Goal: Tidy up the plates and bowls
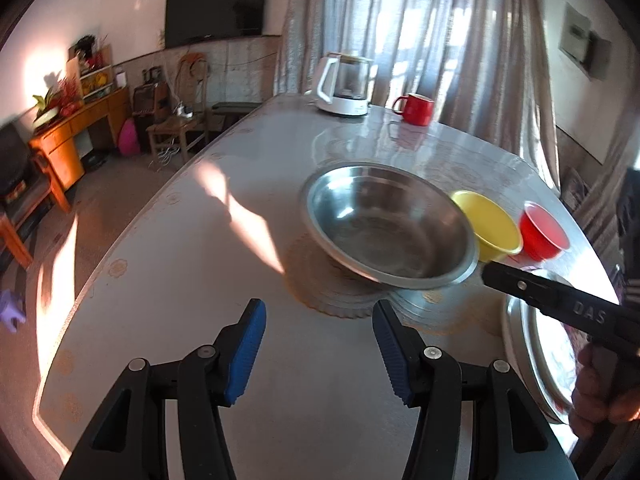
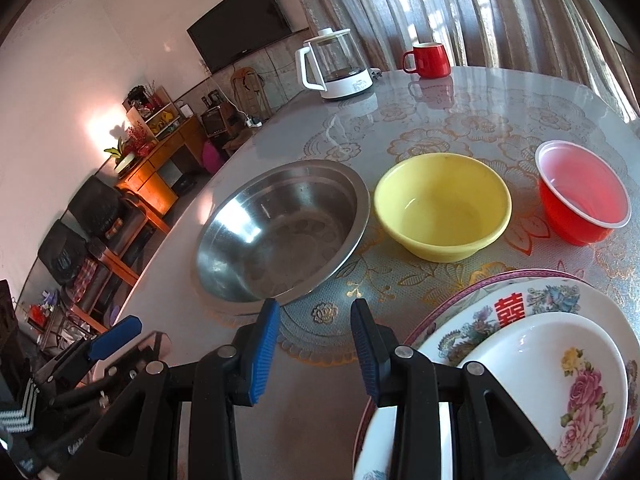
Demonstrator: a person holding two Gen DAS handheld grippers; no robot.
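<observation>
Table (image 2: 460, 128): shiny steel bowl (image 2: 280, 236), empty.

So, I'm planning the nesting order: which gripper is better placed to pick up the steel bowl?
Probably the right gripper: it is open with the steel bowl's near rim just ahead of its fingertips. The left gripper, also open, sits farther back.

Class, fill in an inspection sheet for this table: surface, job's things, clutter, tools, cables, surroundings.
Surface: table under a floral cover.
Job's things: steel bowl, yellow bowl and red bowl in a row; white floral plate stacked on a patterned plate.
Clutter: glass kettle, red mug at the far edge.
Tools: left tool and right tool open, empty.
Cables: nothing seen on the table.
Surroundings: television, curtains.
</observation>
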